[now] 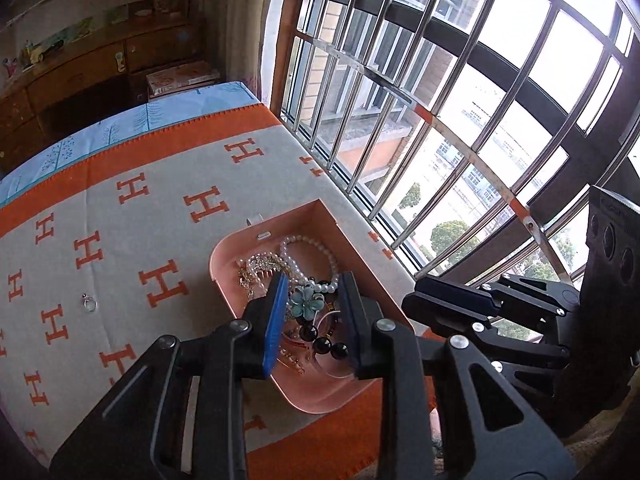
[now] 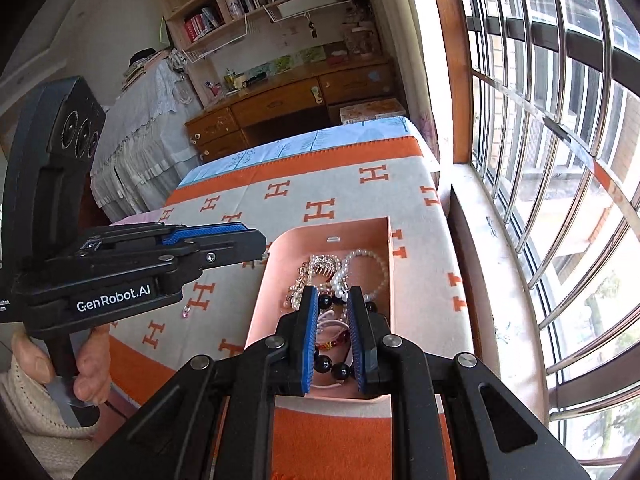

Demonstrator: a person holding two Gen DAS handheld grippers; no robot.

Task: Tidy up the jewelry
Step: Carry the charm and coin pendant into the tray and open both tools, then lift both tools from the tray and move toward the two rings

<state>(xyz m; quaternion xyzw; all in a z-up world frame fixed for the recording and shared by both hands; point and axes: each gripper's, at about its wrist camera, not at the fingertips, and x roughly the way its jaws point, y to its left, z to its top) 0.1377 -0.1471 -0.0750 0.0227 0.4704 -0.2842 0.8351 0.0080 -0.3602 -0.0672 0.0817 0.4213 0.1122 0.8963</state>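
A pink tray (image 1: 224,252) (image 2: 276,248) stands on the H-patterned cloth by the window. It holds a pearl bracelet (image 1: 308,248) (image 2: 368,264), a gold comb (image 1: 260,264) (image 2: 320,266), black beads (image 1: 324,344) (image 2: 332,366) and a teal flower piece (image 1: 306,300). My left gripper (image 1: 313,278) (image 2: 262,244) hangs over the tray, open. The flower shows between its blue pads, which do not touch it. My right gripper (image 2: 333,290) (image 1: 412,304) hovers above the tray's near half. Its jaws stand close together, and I see nothing gripped. A silver ring (image 1: 90,303) and a small pink jewel (image 2: 186,312) lie loose on the cloth.
The barred window (image 1: 440,120) and its sill (image 2: 480,280) run along the table's right edge. A wooden desk (image 2: 280,104) and bookshelves stand beyond the far end. A person's hand (image 2: 92,368) grips the left gripper's handle at the near left.
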